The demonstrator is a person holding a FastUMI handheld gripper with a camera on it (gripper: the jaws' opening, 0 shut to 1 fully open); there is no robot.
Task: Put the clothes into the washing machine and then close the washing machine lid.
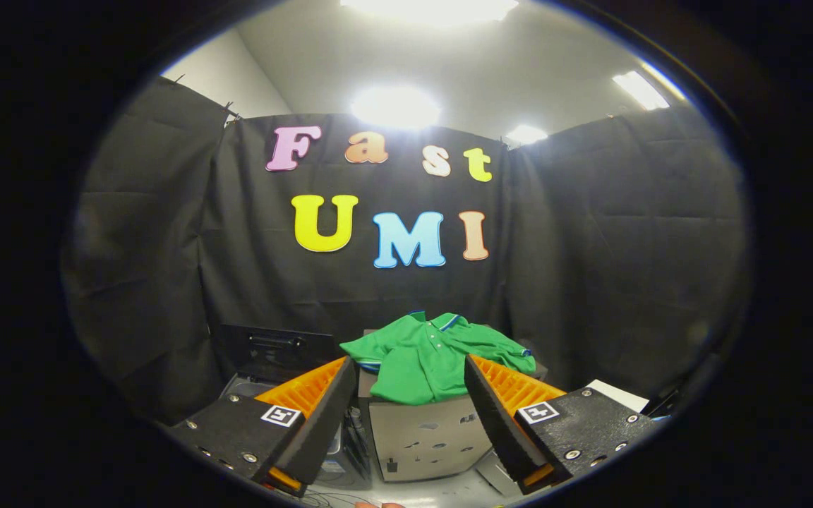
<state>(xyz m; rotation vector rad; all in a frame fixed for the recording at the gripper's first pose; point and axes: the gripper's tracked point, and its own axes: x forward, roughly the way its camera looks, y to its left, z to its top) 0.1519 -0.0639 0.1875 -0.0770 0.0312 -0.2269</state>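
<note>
Gripper (410, 416) held level, fingers spread wide, nothing between them, touching nothing. Open air in the gap and ahead of the tips up to a cardboard box (428, 434) that stands just beyond them, centred on the gap. Green polo shirt (428, 353) lies draped over the box top, collar toward the back wall, its front hem hanging over the box's near edge, one sleeve spilling off toward the left finger side and the other toward the right. Shirt sits ahead of and slightly above the fingertips, apart from both; from this angle the inner edges of both fingers overlap the shirt's outer folds, but no contact. Left of the box, behind the left finger, a dark raised panel (272, 349) stands upright with a pale grey surface (241, 386) below it, possibly the washing machine with its lid open, too hidden by the finger to be sure. Low between the fingers, some cables (353, 427) beside the box and a pale floor or tabletop (442, 487) beneath. A white flat sheet (618, 395) shows past the right finger. Black cloth walls (625, 247) close in on the back and both sides, near behind the box, so little room past it. White ceiling (449, 70) with bright lamps (394, 106) overhead.
</note>
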